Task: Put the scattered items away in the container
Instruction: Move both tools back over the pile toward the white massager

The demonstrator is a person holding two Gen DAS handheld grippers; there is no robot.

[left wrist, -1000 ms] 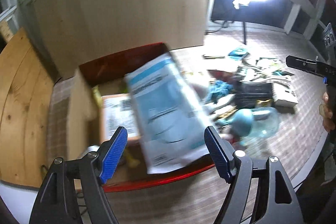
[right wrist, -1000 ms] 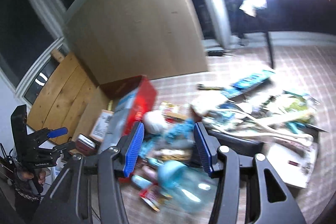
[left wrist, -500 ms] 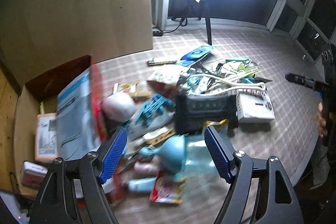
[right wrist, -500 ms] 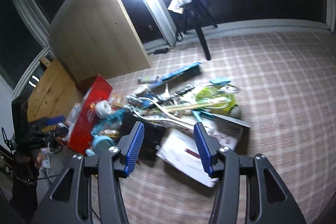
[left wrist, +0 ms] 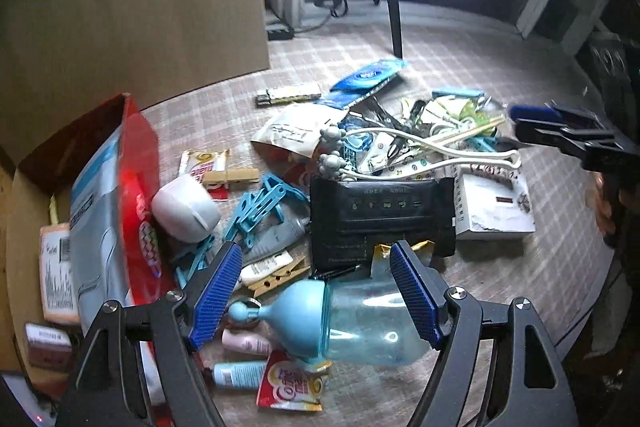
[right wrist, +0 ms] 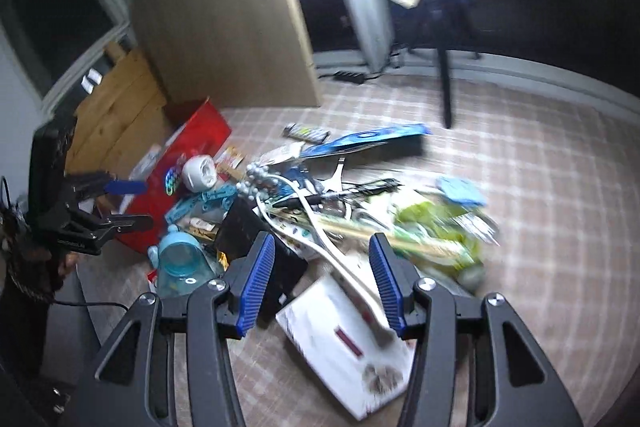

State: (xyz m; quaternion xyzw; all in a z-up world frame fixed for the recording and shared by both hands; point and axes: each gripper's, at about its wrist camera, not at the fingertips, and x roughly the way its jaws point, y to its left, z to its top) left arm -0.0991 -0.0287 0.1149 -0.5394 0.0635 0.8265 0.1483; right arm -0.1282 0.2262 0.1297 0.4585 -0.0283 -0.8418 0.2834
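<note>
1. Checked flooring is running under everything, and my left gripper (left wrist: 316,297) is hanging over the near edge of the pile with its fingers spread wide and holding nothing.
2. Right below those fingers the blue baby bottle (left wrist: 360,323) is lying on its side, teat pointing toward the red box (left wrist: 138,163). I am judging it light, hard and slick, likely to roll, so I would be taking it across the clear body, not the soft teat.
3. Just beyond the bottle a black pouch (left wrist: 382,215) is lying flat; it looks soft and crinkly, best pinched at an edge.
4. Left of the bottle the red box is standing open, with a pale blue packet (left wrist: 94,227) leaning inside it.
5. My right gripper (right wrist: 322,287) is hovering on the far side of the bottle, fingers half spread and empty, above a white booklet (right wrist: 340,343) and a white hanger (right wrist: 320,239). The booklet looks thin and flat, hard to lift except by a raised corner; the hanger looks stiff and tangled with its neighbours.
6. Farther still from the bottle, a blue flat pack (left wrist: 366,81) is resting at the pile's back edge.
</note>
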